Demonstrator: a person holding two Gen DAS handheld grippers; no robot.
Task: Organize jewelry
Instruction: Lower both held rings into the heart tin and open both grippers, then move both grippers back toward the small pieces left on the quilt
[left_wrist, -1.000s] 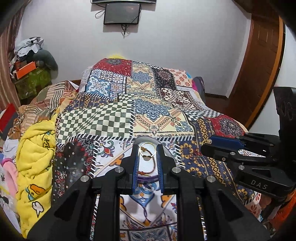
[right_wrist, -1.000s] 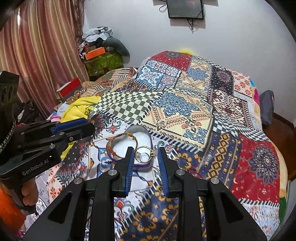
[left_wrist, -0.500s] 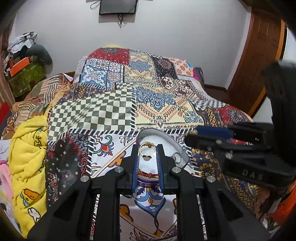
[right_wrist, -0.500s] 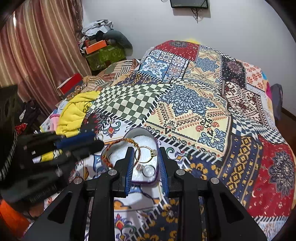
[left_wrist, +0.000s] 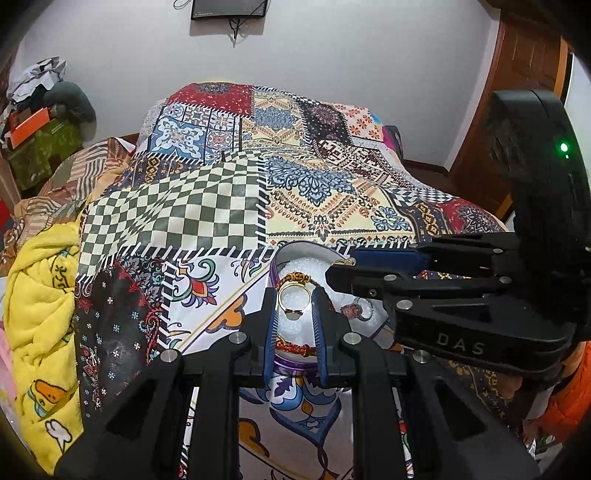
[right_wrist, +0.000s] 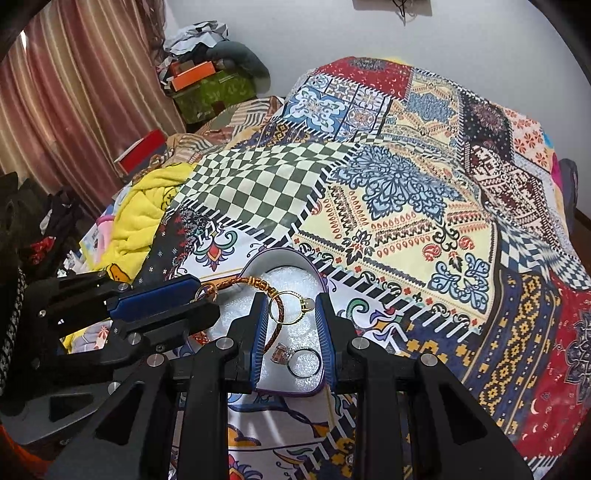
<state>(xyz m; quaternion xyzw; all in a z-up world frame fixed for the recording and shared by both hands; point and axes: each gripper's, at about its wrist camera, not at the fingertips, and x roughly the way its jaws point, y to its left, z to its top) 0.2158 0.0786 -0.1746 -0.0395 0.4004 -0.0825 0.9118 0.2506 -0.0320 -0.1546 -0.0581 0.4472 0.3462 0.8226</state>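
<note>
An open purple-rimmed box (left_wrist: 274, 266) (right_wrist: 320, 277) lined with white foam lies on the patchwork bedspread. Inside it are a braided red-orange bracelet (left_wrist: 295, 276) (right_wrist: 255, 283) and a silver ring with a pink stone (left_wrist: 355, 308) (right_wrist: 303, 363). My left gripper (left_wrist: 294, 306) hovers over the box, shut on a plain gold ring (left_wrist: 281, 295). My right gripper (right_wrist: 291, 301) is shut on a gold ring with a pale stone (right_wrist: 306, 304), also above the box. Each gripper shows in the other's view: the right gripper (left_wrist: 334, 268) comes in from the right, the left gripper (right_wrist: 207, 300) from the left.
The patchwork bedspread (right_wrist: 406, 206) covers the bed. A yellow blanket (left_wrist: 40, 302) is bunched at its left edge. Boxes and clothes are piled in the far left corner (right_wrist: 207, 81) beside a striped curtain (right_wrist: 74, 92). A wooden door (left_wrist: 524, 66) stands at the right. An orange sleeve (left_wrist: 569, 398) is behind the right gripper.
Both grippers have moved forward and closer together, each keeping its ring. They now hang over the box, which looks larger and nearer.
</note>
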